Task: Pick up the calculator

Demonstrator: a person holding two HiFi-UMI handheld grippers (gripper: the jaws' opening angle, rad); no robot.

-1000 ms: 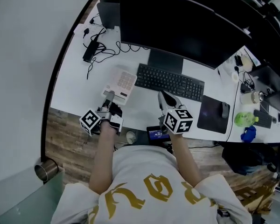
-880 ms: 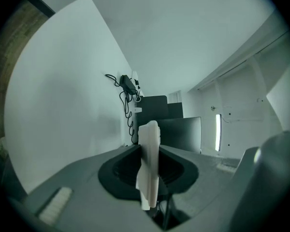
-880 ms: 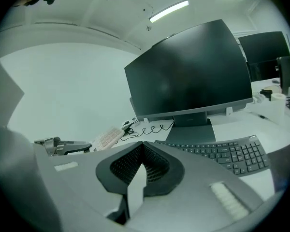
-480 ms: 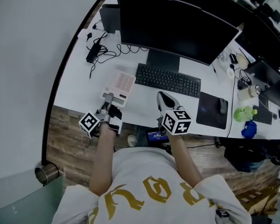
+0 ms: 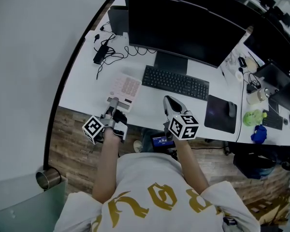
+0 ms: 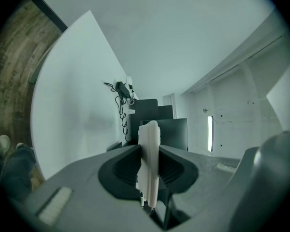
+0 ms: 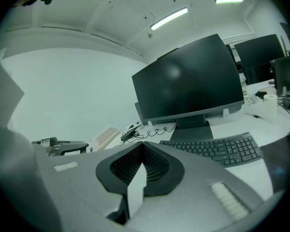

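Observation:
The calculator (image 5: 125,88) is a flat white slab with pale pink keys, near the white desk's (image 5: 82,88) front left edge. My left gripper (image 5: 112,102) is shut on its near end. In the left gripper view the calculator (image 6: 148,173) shows edge-on, pinched between the two jaws of the left gripper (image 6: 149,151). My right gripper (image 5: 169,101) hovers over the desk in front of the keyboard, shut with nothing in it. The right gripper view shows the shut right gripper (image 7: 142,146), with the calculator (image 7: 104,136) and left gripper (image 7: 63,147) at its left.
A black keyboard (image 5: 176,83) lies before a large dark monitor (image 5: 183,28). A mouse (image 5: 231,109) sits on a dark pad (image 5: 218,115) at right. A power adapter with cables (image 5: 102,52) lies at the back left. Bottles and clutter (image 5: 255,117) crowd the far right.

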